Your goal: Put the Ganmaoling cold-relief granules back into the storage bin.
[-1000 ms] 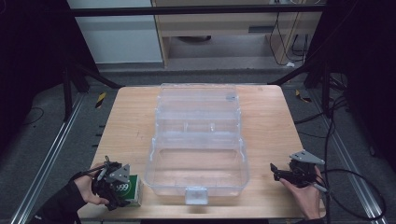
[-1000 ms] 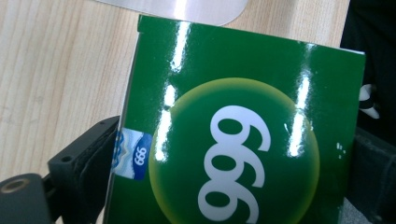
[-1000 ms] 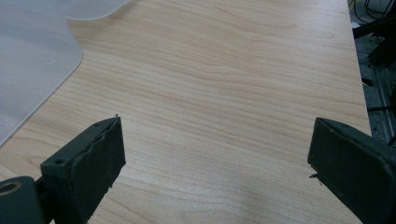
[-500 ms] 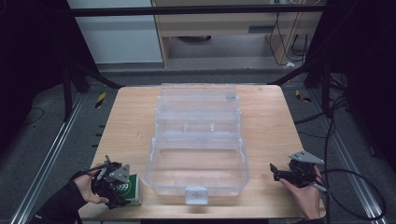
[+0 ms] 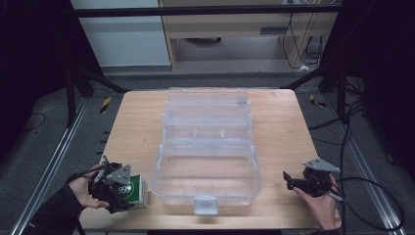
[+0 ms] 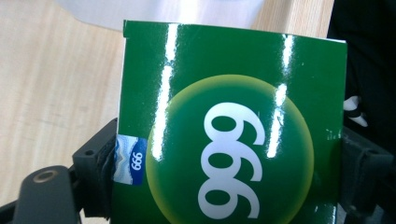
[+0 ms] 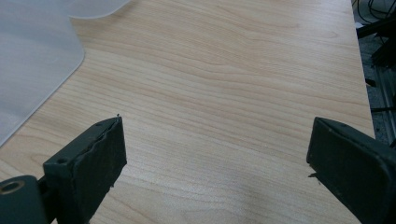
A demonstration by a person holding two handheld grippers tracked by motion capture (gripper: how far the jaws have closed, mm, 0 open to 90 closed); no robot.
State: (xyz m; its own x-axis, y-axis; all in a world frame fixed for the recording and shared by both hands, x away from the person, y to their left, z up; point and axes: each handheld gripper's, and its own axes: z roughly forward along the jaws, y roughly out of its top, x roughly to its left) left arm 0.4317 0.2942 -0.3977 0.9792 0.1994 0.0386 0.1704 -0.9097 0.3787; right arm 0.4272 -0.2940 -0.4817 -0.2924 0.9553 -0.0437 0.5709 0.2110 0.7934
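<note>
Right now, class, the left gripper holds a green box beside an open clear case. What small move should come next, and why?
Probably lift the green box a little and carry it toward the clear case. The left gripper has a finger on each side of the box, the case lies open beside it, and its near tray looks empty. The right gripper is open over bare wood.

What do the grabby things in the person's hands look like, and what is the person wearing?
Both tongs are black. The left tongs and the right tongs each carry a grey three-cornered plate on top. In the gripper views the jaws are dark blocks with rough pads and a small round screw hole. A black cable trails from the right one. The left sleeve is dark.
</note>
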